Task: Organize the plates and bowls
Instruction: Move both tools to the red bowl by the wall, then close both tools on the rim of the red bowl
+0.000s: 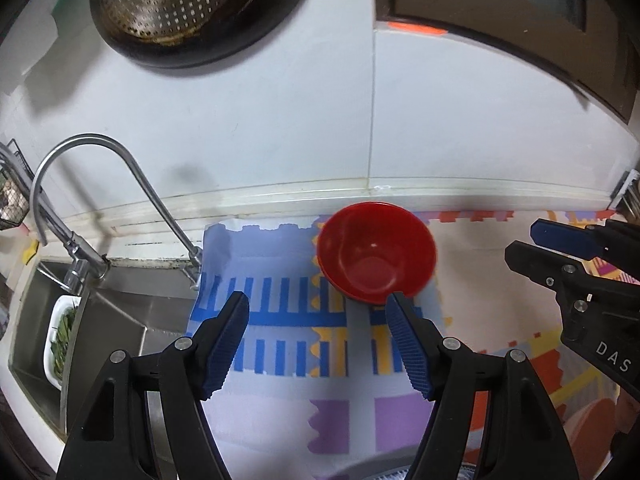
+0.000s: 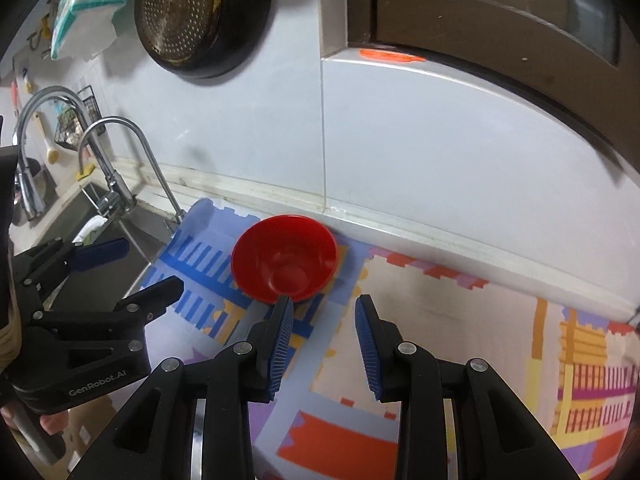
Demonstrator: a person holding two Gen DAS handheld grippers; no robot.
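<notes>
Ahead of both claws, on the patterned mat (image 1: 280, 360) covering the tabletop, sits one red bowl (image 1: 376, 258), upright and empty, close to the wall edge. Left claw (image 1: 318, 338): released, jaws wide, nothing between them; the bowl lies just beyond its right fingertip, so the claw is offset to the bowl's left. Right claw (image 2: 324, 334): jaws part-way apart, empty, pads pressing on nothing; the bowl is just beyond its left fingertip. The bowl therefore sits between the two claws, slightly forward of both.

Judgement: step in hand looks like the approach to pick up the bowl. No plates or other bowls are visible, so the destination is unclear.

To do it well: commit one claw only. The left has the wider opening. Shift it toward the bowl, drop one pad inside the near rim and one outside, then close on the wall. Hold the other claw clear. The sink (image 1: 120, 320) lies left of the mat; avoid pushing the bowl that way.
</notes>
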